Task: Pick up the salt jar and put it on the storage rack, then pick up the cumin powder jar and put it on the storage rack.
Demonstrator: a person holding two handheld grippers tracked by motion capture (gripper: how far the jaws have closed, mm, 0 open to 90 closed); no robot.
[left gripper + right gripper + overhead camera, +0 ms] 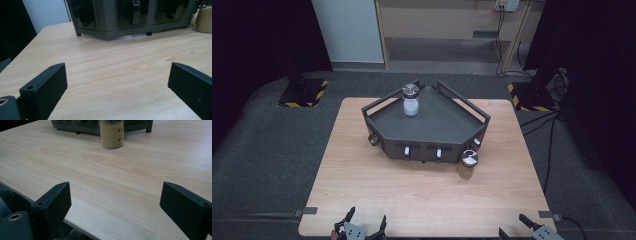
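**A:** Start with what's in your hands.

**B:** My left gripper (pixel 364 225) sits at the near edge of the table, jaws spread wide with nothing between them. My right gripper (pixel 522 226) is at the near right corner, jaws just as wide apart and holding nothing; its view looks over the table's edge.

**A:** And the nearest thing to them?

**B:** A jar of tan powder (pixel 467 165) with a silver lid. It stands upright on the table, just in front of the right end of a dark rack (pixel 432 127), well apart from both grippers. In my right gripper view the jar (pixel 111 133) is straight ahead at the far side.

**A:** Anything else on that rack?

**B:** A second jar, with white contents (pixel 411 100) and a similar silver lid, stands on the rack's top near its back corner. The rack's front has compartments; what they hold is too dark to make out.

**A:** The surface?

**B:** A light wood-grain table (pixel 362 175), bare in front of the rack.

**A:** The room?

**B:** Grey carpet (pixel 267 150) under the table, black curtains on both sides, yellow-and-black striped bases (pixel 304 92) on the floor, a wooden shelf unit (pixel 447 30) at the back, cables (pixel 552 140) trailing at the right.

**A:** Any writing?

**B:** None I can read.
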